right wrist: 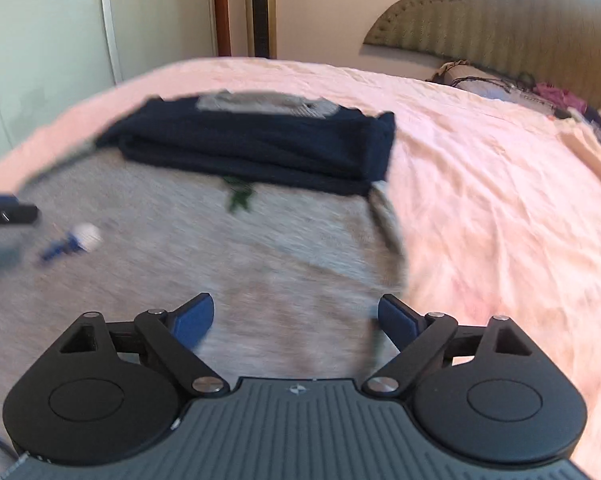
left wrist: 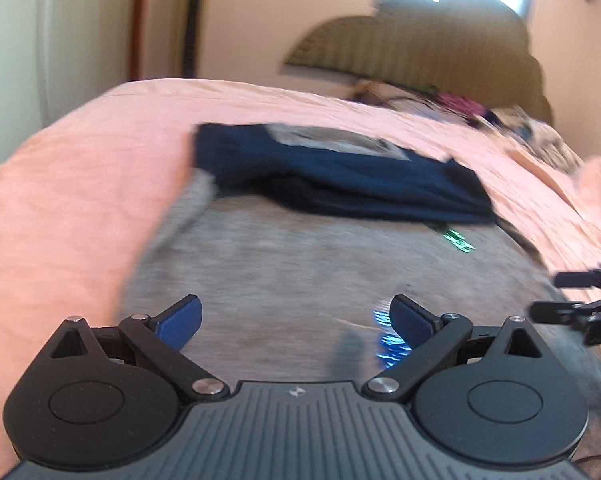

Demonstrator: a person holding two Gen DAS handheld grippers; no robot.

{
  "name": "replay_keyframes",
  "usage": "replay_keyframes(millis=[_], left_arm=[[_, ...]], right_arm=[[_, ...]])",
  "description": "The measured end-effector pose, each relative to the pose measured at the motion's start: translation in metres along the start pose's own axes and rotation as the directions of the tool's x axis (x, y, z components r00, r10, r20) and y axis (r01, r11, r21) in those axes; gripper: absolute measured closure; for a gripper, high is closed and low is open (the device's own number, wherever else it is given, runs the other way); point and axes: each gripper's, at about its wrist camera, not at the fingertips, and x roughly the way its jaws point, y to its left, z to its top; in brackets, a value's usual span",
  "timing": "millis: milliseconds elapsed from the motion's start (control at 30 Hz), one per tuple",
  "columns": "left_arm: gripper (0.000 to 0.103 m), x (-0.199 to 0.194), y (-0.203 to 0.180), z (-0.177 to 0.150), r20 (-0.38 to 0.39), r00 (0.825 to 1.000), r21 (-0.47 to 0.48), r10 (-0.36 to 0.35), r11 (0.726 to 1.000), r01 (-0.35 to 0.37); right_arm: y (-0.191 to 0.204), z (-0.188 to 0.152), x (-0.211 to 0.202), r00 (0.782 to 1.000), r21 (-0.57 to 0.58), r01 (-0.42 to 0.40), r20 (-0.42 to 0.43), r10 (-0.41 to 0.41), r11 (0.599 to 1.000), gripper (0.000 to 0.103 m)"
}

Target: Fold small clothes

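A grey shirt lies spread flat on the pink bedsheet, its navy sleeves and upper part already turned down over the body in a thick band across the far end — a layout that leaves the near, lower part free for the next fold. The left gripper hovers low over the near edge of the grey cloth with its blue-padded fingers spread wide and nothing between them; the right gripper stands the same way over the shirt's right-hand side, fingers wide apart and empty. Both sit side by side above the hem, probably so each can take one corner and carry it up toward the navy band. Motion blur hides whether any pad touches the fabric. A heap of other clothes waits by the headboard — well apart from the work.
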Motion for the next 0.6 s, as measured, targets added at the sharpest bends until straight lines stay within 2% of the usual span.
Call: replay_keyframes(millis=[67, 100, 133, 200, 267, 300, 367, 400, 467, 533, 567, 600], left_arm=[[0.002, 0.017, -0.011, -0.008, -0.081, 0.996, 0.080, 0.038, 0.996, -0.031], [0.001, 0.017, -0.016, -0.014, -0.066, 0.995, 0.156, 0.073, 0.986, -0.062], [0.001, 0.012, -0.015, -0.016, -0.070, 0.995, 0.185, 0.075, 0.981, -0.061], [0.001, -0.002, -0.001, -0.018, -0.099, 0.992, 0.174, 0.072, 0.983, -0.054], [0.001, -0.025, 0.019, -0.024, -0.082, 0.993, 0.111, 0.082, 0.991, -0.072], [0.001, -0.033, 0.031, -0.027, -0.087, 0.992, 0.063, 0.087, 0.995, -0.082], [0.001, -0.049, 0.058, -0.037, -0.108, 0.989, -0.068, 0.099, 0.992, -0.106], [0.001, -0.057, 0.071, -0.045, -0.113, 0.989, -0.140, 0.097, 0.984, -0.113], [0.001, -0.077, 0.087, -0.057, -0.086, 0.996, -0.224, 0.038, 0.973, -0.056], [0.001, -0.094, 0.096, -0.068, -0.072, 0.995, -0.302, -0.066, 0.952, 0.041], [0.001, -0.099, 0.102, -0.072, -0.065, 0.985, -0.347, -0.157, 0.929, 0.125], [0.001, -0.103, 0.108, -0.078, -0.058, 0.963, -0.398, -0.261, 0.891, 0.218]], right_arm=[[0.011, -0.006, 0.005, 0.999, -0.022, -0.025, -0.028, 0.024, 0.999, 0.004], [0.014, -0.013, 0.012, 0.998, -0.042, -0.017, -0.068, 0.014, 0.999, 0.000], [0.014, -0.021, 0.013, 1.000, -0.097, -0.001, -0.021, -0.001, 0.995, 0.000], [0.003, -0.028, 0.003, 1.000, -0.067, -0.014, -0.018, 0.013, 0.998, 0.000], [-0.007, -0.030, -0.014, 0.999, -0.022, 0.026, -0.046, -0.027, 0.999, 0.000], [-0.014, -0.031, -0.023, 0.997, 0.037, 0.020, -0.074, -0.017, 0.999, 0.001], [-0.032, -0.041, -0.042, 0.994, 0.157, -0.057, -0.084, 0.071, 0.986, 0.002], [-0.041, -0.047, -0.052, 0.993, 0.206, -0.072, -0.082, 0.090, 0.976, 0.002], [-0.057, -0.063, -0.070, 0.990, 0.292, -0.083, -0.081, 0.112, 0.953, 0.002], [-0.071, -0.075, -0.085, 0.985, 0.373, -0.119, -0.073, 0.157, 0.920, 0.002], [-0.077, -0.081, -0.092, 0.978, 0.425, -0.147, -0.072, 0.195, 0.893, 0.002], [-0.082, -0.087, -0.098, 0.968, 0.473, -0.186, -0.064, 0.244, 0.861, 0.002]])
